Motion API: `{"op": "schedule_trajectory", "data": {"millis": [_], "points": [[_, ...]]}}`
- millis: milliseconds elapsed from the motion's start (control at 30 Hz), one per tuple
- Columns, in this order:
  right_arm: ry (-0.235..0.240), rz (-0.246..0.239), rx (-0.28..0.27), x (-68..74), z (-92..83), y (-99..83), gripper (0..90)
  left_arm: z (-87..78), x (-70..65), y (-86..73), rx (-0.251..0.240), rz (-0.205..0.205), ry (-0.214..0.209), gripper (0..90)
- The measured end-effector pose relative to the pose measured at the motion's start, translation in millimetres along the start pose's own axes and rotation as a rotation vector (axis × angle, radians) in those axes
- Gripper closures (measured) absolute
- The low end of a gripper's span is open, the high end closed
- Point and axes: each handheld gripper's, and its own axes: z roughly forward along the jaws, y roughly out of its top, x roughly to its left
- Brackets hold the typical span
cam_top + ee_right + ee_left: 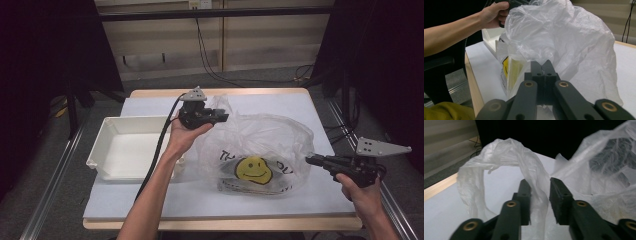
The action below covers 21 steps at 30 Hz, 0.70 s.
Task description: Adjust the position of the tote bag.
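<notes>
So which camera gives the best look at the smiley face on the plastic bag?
The high view: the whole yellow smiley face on the plastic bag faces that camera. The right gripper view catches just a yellow sliver edge-on. The left gripper view shows clear film, no print.

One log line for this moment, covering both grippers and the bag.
left gripper: handle of plastic bag between jaws, small gap | right gripper: shut on bag edge | white tray: left of bag
</notes>
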Motion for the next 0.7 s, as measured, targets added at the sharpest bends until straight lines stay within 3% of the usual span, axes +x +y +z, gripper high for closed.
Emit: {"op": "schedule_trajectory", "data": {"millis": [200,400,467,700], "points": [[-0.02,0.01,-0.009,-4.8,-0.9,1.5,90.0,-10.3,-14.6,2.3,-0.021,0.034,-0.052,89.2],[-0.062,0.028,-0.014,-12.8,-4.1,2.0,90.0,-31.4,-32.0,-5.0,-0.025,0.068,-0.074,90.0],[-0.076,0.034,-0.004,-15.5,-3.7,0.8,90.0,-39.8,-39.1,-8.8,0.0,0.092,-0.083,90.0],[-0.122,0.046,0.016,-20.1,-4.6,-2.2,90.0,-67.5,-55.2,-20.8,-0.003,0.111,-0.076,90.0]]}}
